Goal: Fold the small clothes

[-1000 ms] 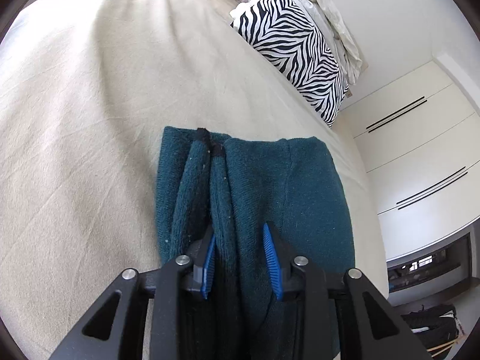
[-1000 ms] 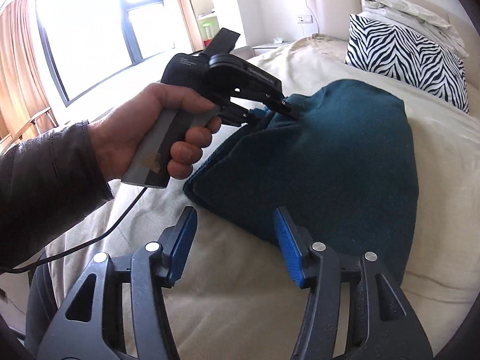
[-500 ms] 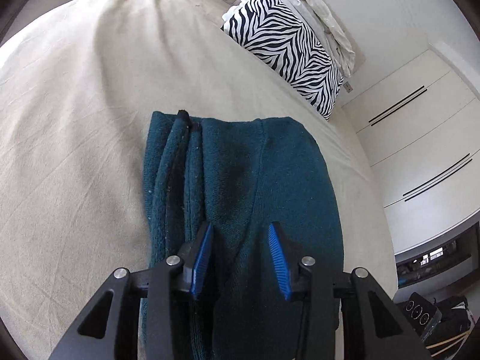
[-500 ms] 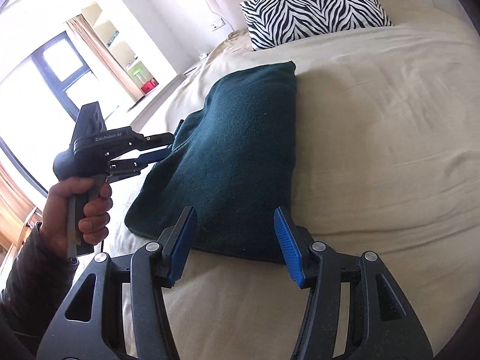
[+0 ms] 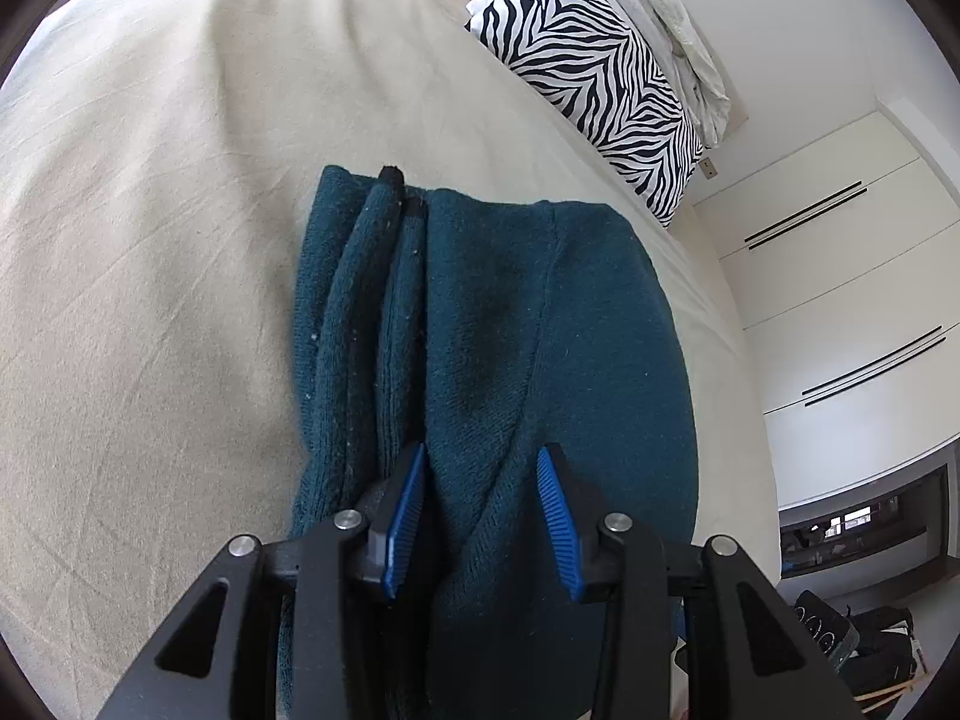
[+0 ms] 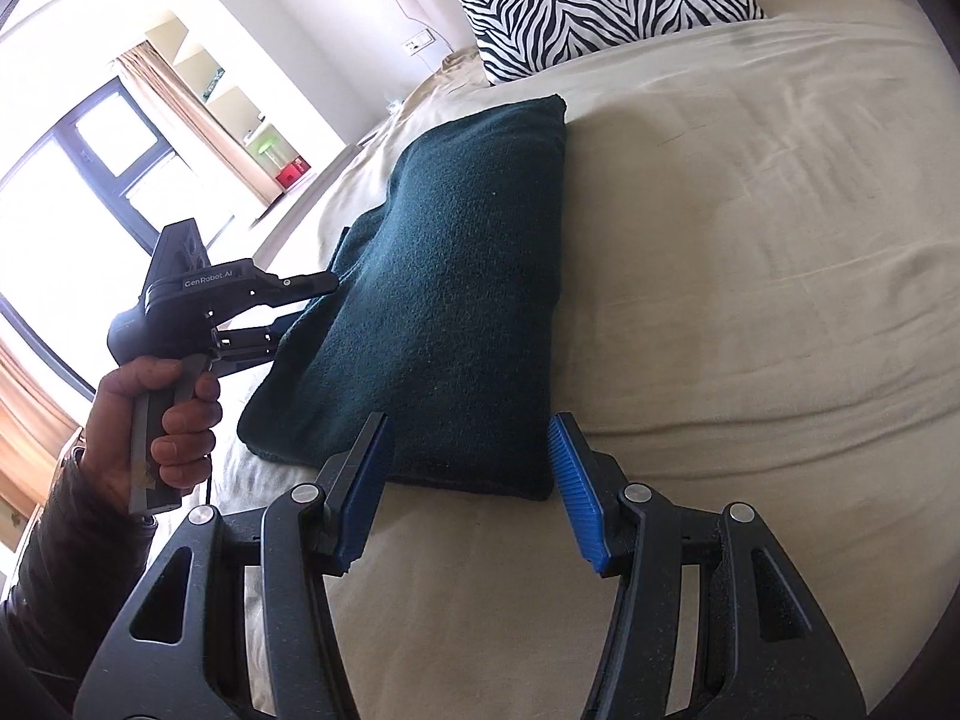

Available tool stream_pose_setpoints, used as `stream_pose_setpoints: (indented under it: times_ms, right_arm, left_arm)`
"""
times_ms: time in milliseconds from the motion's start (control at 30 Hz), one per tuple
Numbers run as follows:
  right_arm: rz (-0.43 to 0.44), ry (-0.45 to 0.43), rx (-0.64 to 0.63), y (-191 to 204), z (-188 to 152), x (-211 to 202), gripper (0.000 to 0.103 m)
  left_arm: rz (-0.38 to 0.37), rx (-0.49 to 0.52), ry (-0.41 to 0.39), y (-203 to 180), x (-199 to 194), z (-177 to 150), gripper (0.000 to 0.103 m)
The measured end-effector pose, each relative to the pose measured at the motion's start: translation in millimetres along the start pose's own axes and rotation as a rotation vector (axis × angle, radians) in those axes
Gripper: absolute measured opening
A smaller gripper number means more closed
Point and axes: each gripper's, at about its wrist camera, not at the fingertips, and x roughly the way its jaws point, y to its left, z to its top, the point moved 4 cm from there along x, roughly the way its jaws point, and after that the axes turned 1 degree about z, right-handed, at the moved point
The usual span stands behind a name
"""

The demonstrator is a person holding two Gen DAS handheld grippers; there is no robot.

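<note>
Teal garment [image 5: 492, 360], folded, thick, fuzzy

Daylight floods my right wrist view from the window [image 6: 78, 180], which is blown out to pure white glare. The bed [image 6: 750, 240] is evenly bright and sharp, with soft shadow under the dark cloth [image 6: 468, 276], whose knit detail sinks into murk. Both views bow strongly at the edges, with black corners. I see no motion blur.
</note>
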Motion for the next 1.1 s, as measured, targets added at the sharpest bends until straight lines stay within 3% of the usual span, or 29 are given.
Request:
stream_pose_setpoints:
  times_ms: [33,100,200,433,600,733,867,967,1033,1100]
  right_arm:
    - [0.001,0.004,0.003,0.1,-0.6,2.0,0.052]
    - [-0.002,0.009,0.007,0.1,-2.5,5.0,0.052]
    - [-0.003,0.009,0.002,1.0,-3.4,6.1,0.052]
    - [-0.002,0.007,-0.002,2.0,-4.7,3.9,0.052]
    - [0.006,0.021,0.001,4.8,-7.7,8.8,0.052]
    - [0.003,0.038,-0.021,8.6,-11.8,10.1,0.052]
    - [0.002,0.044,-0.019,7.3,-12.3,11.7,0.052]
    - [0.006,0.033,-0.023,7.8,-10.0,10.8,0.052]
    - [0.008,0.041,-0.019,7.0,-10.7,13.8,0.052]
    - [0.005,0.054,-0.013,5.3,-12.3,16.5,0.052]
  left_arm:
    - [-0.002,0.000,0.007,-0.4,1.7,1.3,0.038]
    - [0.013,-0.004,0.016,1.4,4.6,3.5,0.017]
    - [0.012,-0.007,-0.002,3.5,1.6,3.1,0.011]
    - [0.025,0.058,-0.082,-8.8,-34.7,7.2,0.010]
    - [0.103,0.094,-0.062,3.8,-25.9,7.7,0.011]
    - [0.022,0.003,-0.068,32.6,-12.1,1.6,0.010]
    - [0.087,0.061,-0.085,17.2,-22.2,0.7,0.010]
    - [0.134,0.162,-0.136,-6.6,-43.3,-0.8,0.010]
    - [0.171,0.189,-0.117,-4.8,-37.6,-0.5,0.010]
    - [0.158,0.133,-0.053,16.4,-15.5,-1.4,0.011]
